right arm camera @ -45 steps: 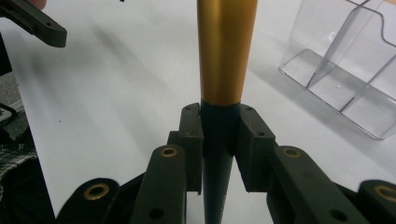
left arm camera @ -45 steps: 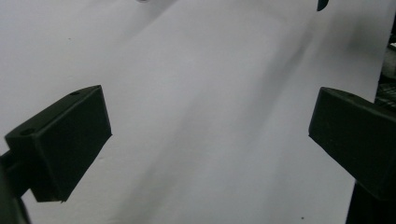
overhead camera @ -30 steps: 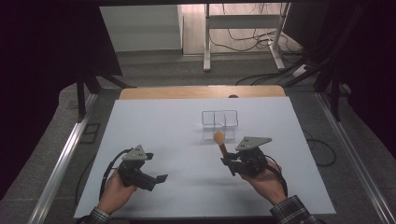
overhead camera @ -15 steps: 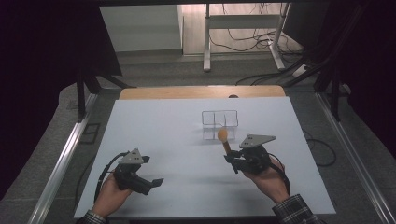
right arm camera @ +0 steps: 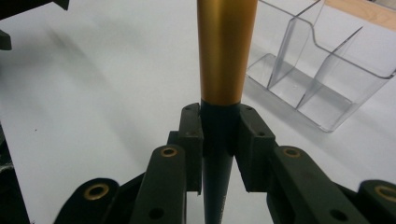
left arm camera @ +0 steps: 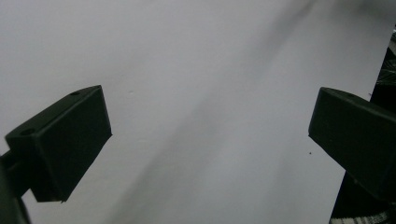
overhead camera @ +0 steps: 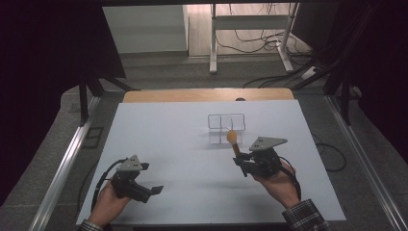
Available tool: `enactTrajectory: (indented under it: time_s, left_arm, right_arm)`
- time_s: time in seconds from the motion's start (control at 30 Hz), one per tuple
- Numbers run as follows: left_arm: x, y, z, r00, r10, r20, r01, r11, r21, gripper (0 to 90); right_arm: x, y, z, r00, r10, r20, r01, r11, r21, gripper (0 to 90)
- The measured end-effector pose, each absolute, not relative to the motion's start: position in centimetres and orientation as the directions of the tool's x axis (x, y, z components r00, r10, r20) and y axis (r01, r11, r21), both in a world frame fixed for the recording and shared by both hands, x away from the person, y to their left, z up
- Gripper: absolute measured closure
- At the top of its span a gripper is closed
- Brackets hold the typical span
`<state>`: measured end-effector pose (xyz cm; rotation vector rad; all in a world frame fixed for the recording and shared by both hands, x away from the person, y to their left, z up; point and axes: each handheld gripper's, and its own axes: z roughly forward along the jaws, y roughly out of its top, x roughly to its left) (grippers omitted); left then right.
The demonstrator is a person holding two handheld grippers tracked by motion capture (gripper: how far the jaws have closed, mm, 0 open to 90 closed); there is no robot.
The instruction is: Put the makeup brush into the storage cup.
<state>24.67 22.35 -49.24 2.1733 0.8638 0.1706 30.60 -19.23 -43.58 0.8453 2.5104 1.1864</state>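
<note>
Gold-and-black brush (right arm camera: 223,70) is clamped at its dark handle by the right tool (right arm camera: 219,140), head raised toward the clear organiser (overhead camera: 226,122) just beyond, apparently for insertion; left tool (left arm camera: 205,140) rests wide, empty, above the bench (overhead camera: 168,144)

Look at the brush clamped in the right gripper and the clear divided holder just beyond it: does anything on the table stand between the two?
Nothing visible does. The right gripper holds the brush by its dark handle, jaws shut on it, and bare white table lies between it and the clear holder. The left gripper sits far off at the near left.
</note>
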Motion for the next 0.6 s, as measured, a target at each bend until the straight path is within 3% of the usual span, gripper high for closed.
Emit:
enactTrajectory:
  time_s: [0.6]
  left_arm:
    - [23.9,24.3,-49.8,0.73,0.661,-0.174,0.569,-0.447,0.69,0.0]
  right_arm:
    - [31.5,-20.3,-43.0,-0.78,0.626,0.028,0.407,0.472,0.782,73.3]
